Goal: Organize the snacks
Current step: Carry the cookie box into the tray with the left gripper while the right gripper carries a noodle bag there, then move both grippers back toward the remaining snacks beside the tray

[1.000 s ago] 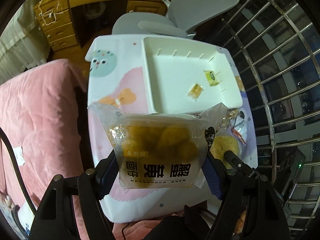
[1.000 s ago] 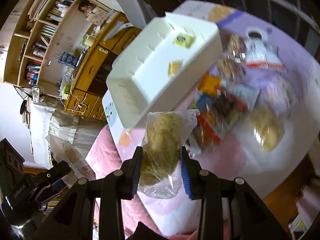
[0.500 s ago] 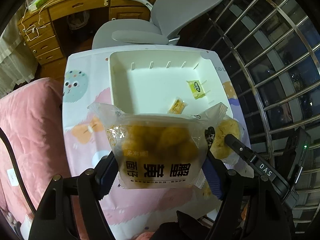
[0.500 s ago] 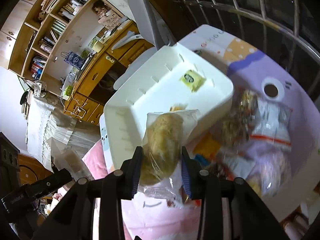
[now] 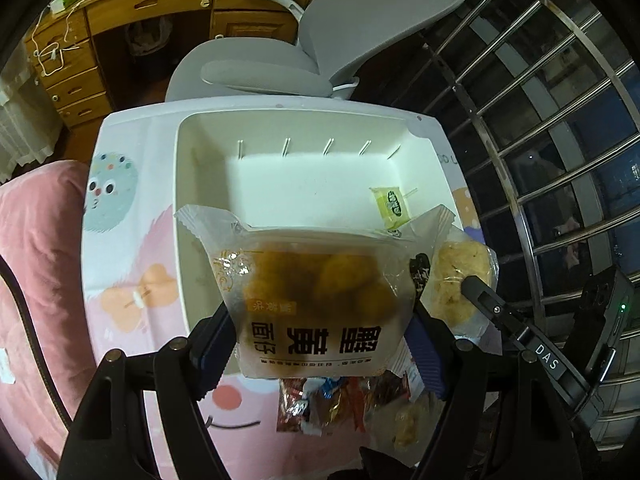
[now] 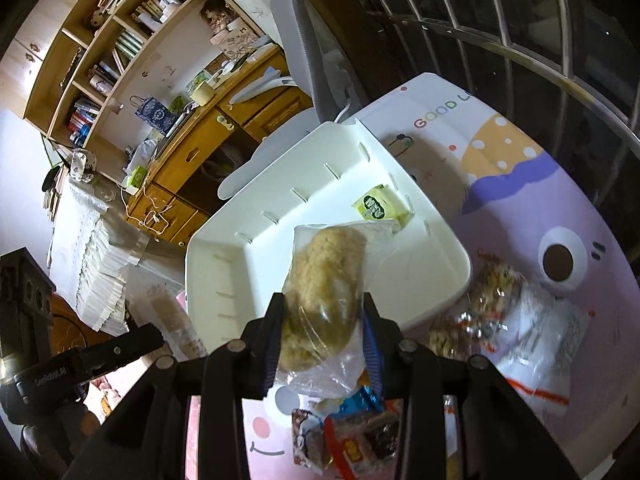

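My left gripper is shut on a wide clear bag of yellow pastries with black lettering, held above the near rim of the white bin. A small yellow-green packet lies inside the bin at the right. In the right wrist view my right gripper is shut on a clear-wrapped bun, tilted over the bin's near wall, just short of the yellow-green packet. The same bun shows to the right of the pastry bag. The left gripper's arm shows at lower left.
Loose snack packets lie in a heap on the cartoon-print table below both grippers, with nut bags and a white pouch to the right. A grey chair stands behind the bin, pink bedding left, window bars right.
Both grippers have moved toward the bin with their packages, which now hang over its near side. A small orange packet seen earlier in the bin is now hidden behind the pastry bag.
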The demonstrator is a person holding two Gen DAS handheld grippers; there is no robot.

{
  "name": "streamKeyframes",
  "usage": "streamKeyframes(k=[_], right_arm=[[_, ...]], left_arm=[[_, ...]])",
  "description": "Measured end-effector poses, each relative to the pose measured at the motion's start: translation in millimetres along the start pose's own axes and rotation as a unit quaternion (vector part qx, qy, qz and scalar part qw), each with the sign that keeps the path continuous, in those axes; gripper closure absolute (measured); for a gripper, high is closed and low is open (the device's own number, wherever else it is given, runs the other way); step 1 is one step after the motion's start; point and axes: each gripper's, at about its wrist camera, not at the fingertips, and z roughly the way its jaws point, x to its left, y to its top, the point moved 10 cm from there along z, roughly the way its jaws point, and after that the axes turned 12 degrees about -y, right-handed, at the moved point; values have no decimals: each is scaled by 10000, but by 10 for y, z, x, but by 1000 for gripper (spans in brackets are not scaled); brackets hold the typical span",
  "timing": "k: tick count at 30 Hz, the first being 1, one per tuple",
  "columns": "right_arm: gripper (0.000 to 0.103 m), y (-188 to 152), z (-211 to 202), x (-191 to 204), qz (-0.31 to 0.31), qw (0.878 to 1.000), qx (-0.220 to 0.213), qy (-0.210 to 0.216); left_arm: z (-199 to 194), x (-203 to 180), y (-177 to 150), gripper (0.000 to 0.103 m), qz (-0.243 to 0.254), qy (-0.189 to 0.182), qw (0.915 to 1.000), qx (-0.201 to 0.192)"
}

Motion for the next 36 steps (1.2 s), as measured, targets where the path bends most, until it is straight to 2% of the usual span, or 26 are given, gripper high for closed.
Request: streamKeyframes(k=[5,9,19,26,34,36], right_arm=[[65,59,98,-33,-12,10000,3,-2],[65,57,136,-67,60,9999,67,-123],[65,-53,4,-43,210,9998,58,-45],[65,-222,-254,-27,314,9994,-119,-82],[65,-679,-590,-45,465,9983,-281,-195],[62,-810,-679,-54,511,9979,-331,-229]], left_arm=[[69,12,65,19,93,28,9999,-105],[31,-7,75,19,87,-78,9998,-168],[-138,-58,-95,19,328,-19,9994,-140],[-377,-100,-393,19,536,-71,9985,-124],[-672,-110,-852,19,862,-153,9961,-62],[-741,-106,-983,19,938,-181,9954,-42]])
